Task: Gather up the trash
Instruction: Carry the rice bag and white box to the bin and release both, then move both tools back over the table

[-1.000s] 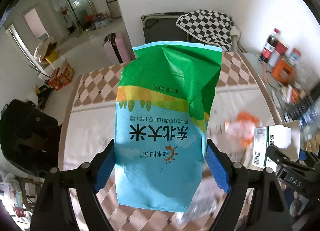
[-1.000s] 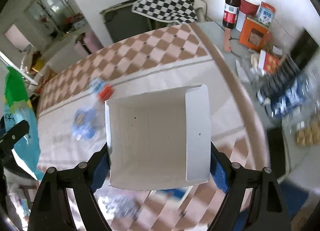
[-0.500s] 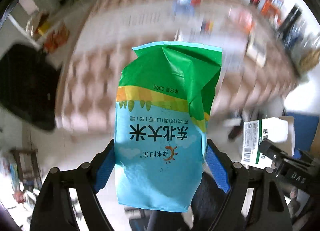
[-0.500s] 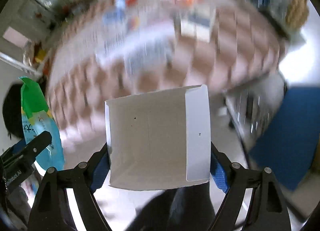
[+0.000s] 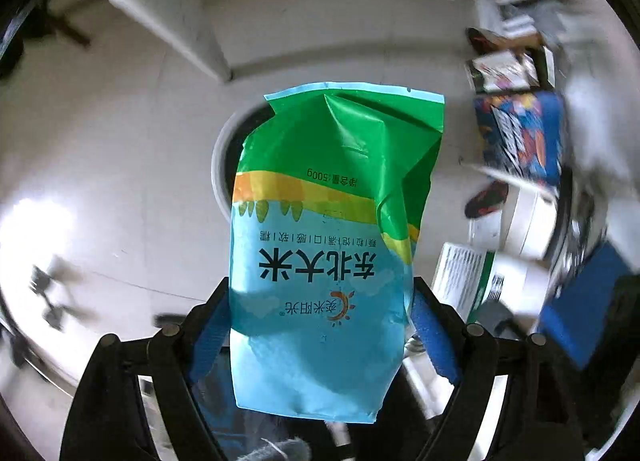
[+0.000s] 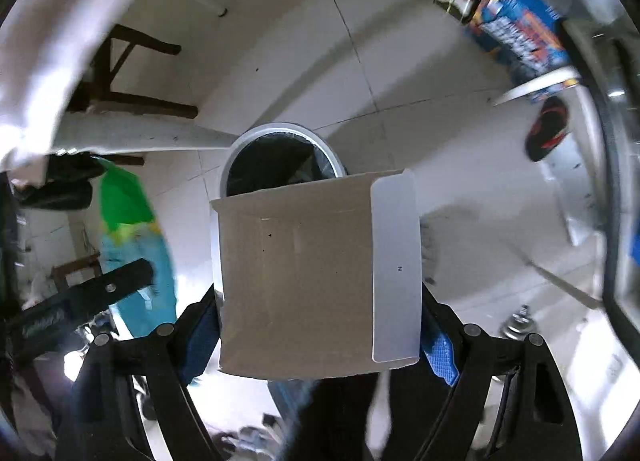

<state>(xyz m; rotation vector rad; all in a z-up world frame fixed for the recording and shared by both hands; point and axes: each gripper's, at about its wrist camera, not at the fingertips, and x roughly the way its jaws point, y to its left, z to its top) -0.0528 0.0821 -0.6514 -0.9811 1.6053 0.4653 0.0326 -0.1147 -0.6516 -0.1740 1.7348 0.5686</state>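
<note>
Where jaws pinch: crinkled glossy bag (image 5: 320, 245), flat cardboard (image 6: 316, 277).

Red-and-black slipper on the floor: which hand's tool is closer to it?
Right, probably. The red-and-black slipper lies ahead-right of the right tool, which holds a white cardboard carton; the left tool, holding a green-and-blue rice bag, sits farther left.

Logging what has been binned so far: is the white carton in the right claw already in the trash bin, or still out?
Out. The white carton is clamped in the right claw, above the bin.
</note>
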